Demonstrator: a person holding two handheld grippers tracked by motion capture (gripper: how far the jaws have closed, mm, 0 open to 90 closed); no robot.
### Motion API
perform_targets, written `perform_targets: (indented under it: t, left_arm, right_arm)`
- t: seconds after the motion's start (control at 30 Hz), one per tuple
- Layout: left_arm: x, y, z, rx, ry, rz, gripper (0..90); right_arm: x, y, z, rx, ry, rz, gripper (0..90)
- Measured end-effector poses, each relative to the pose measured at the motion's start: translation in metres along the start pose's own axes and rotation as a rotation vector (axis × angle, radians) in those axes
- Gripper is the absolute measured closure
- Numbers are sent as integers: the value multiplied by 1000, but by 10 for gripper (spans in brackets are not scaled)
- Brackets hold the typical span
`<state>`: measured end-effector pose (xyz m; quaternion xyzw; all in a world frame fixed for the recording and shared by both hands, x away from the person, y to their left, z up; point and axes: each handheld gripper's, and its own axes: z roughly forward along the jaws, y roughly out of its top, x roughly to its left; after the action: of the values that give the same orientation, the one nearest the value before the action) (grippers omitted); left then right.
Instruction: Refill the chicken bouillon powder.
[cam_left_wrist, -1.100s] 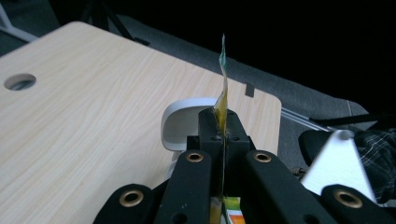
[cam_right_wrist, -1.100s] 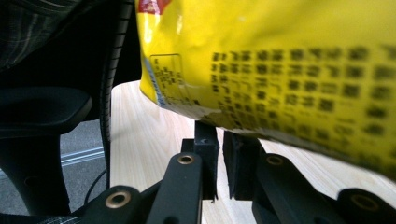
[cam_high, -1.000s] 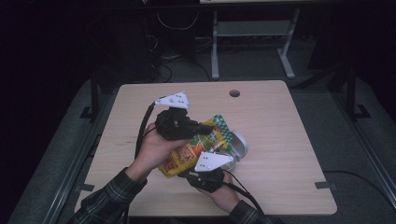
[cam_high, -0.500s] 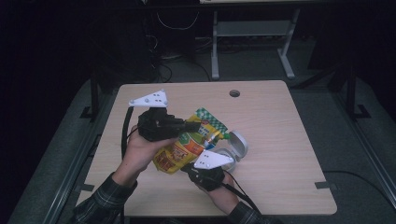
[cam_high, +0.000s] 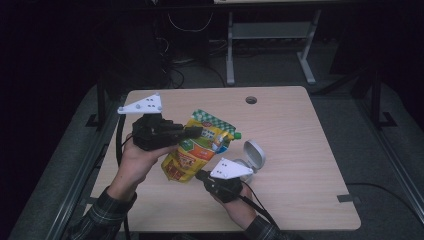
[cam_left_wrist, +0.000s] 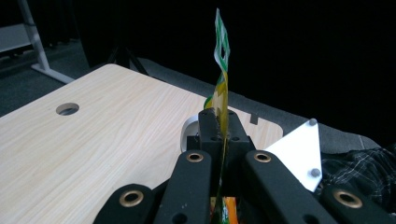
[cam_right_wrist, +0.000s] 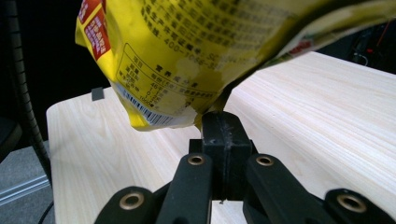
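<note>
Nearest you, your right gripper (cam_high: 201, 176) is pinching the lower edge of the yellow sauce pouch (cam_high: 197, 145), its jaws fully closed on the thin film; in the right gripper view the pouch (cam_right_wrist: 187, 60) is hanging just above those clamped jaws, its printed back and barcode turned to the camera. Just beyond, your left gripper (cam_high: 196, 131) is clamping the pouch's side edge, jaws likewise pressed together on it; the left gripper view is looking along that edge, with the pouch (cam_left_wrist: 223, 88) rising thin and upright between the jaws and its green checked top standing above them. You are holding the pouch clear of the table (cam_high: 300, 125), above its near-left middle, with the long axis running from the bottom corner near your right hand up and away to the checked top and the green cap (cam_high: 238, 134), which is pointing to the table's far right. A round grey lid (cam_high: 255, 154) is lying on the table just right of the pouch. Compared with a second ago, your left gripper is sitting farther left and a little higher, and the pouch is stretching out more fully between the two grippers; your right hand is keeping its place.
</note>
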<state>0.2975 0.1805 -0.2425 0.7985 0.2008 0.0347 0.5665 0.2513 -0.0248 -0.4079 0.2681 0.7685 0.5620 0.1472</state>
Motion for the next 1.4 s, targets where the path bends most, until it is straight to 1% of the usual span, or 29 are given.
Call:
perform_targets:
  t: [0.2, 0.27, 0.37, 0.4, 0.43, 0.47, 0.5, 0.53, 0.6, 0.77, 0.83, 0.93, 1.0, 1.03, 1.07, 1.13, 1.2, 1.33, 1.37, 1.4]
  left_arm:
    - [-3, 0, -8, -15, 3, 4, 900]
    - [-5, 0, -12, -22, 20, 12, 900]
    - [-4, 0, -14, -22, 22, 8, 900]
    - [-4, 0, -15, -25, 30, 10, 900]
    - [-3, 0, -16, -26, 40, 10, 900]
    - [-3, 0, -16, -26, 40, 10, 900]
    - [-1, 0, -18, -29, 56, 13, 900]
    - [-1, 0, -18, -29, 56, 13, 900]
    - [2, 0, -20, -39, 67, 4, 900]
    - [2, 0, -20, -43, 62, 7, 900]
    - [-2, 1, -16, -37, 48, 11, 900]
    - [-6, 3, -11, -30, 46, 30, 900]
    - [-7, 4, -9, -26, 49, 34, 900]
    - [-7, 5, -7, -21, 50, 38, 900]
    - [-7, 7, -3, -16, 50, 40, 900]
    - [-7, 8, 3, -5, 49, 48, 900]
    - [-7, 9, 10, 13, 52, 58, 900]
    - [-5, 10, 23, 33, 36, 60, 900]
    - [-5, 10, 23, 33, 36, 60, 900]
    - [-5, 11, 32, 52, 32, 61, 900]
  right_arm:
    - [-1, 1, -2, -19, -19, 6, 900]
    - [-1, 2, -4, -30, -30, 8, 900]
    - [-1, 3, -5, -37, -36, 8, 900]
    - [-1, 3, -6, -38, -38, 5, 900]
    - [-2, 3, -6, -42, -37, 2, 900]
    - [-2, 3, -6, -42, -37, 2, 900]
    - [-1, 3, -7, -44, -33, -2, 900]
    - [-1, 3, -7, -48, -33, -6, 900]
    - [-1, 3, -8, -53, -27, -11, 900]
    - [-3, 3, -10, -59, -21, -19, 900]
    - [-4, 3, -9, -52, -7, -11, 900]
    - [-4, 3, -8, -46, 12, -3, 900]
    - [-3, 3, -8, -43, 19, -10, 900]
    - [-3, 3, -8, -45, 31, -17, 900]
    - [-2, 3, -8, -43, 51, -19, 900]
    - [-1, 3, -7, -41, 68, -29, 900]
    - [0, 2, -7, -32, 84, -37, 900]
    - [1, 1, -5, -24, 114, -43, 900]
    - [1, 1, -5, -24, 114, -43, 900]
    - [2, 0, -4, -21, 140, -54, 900]
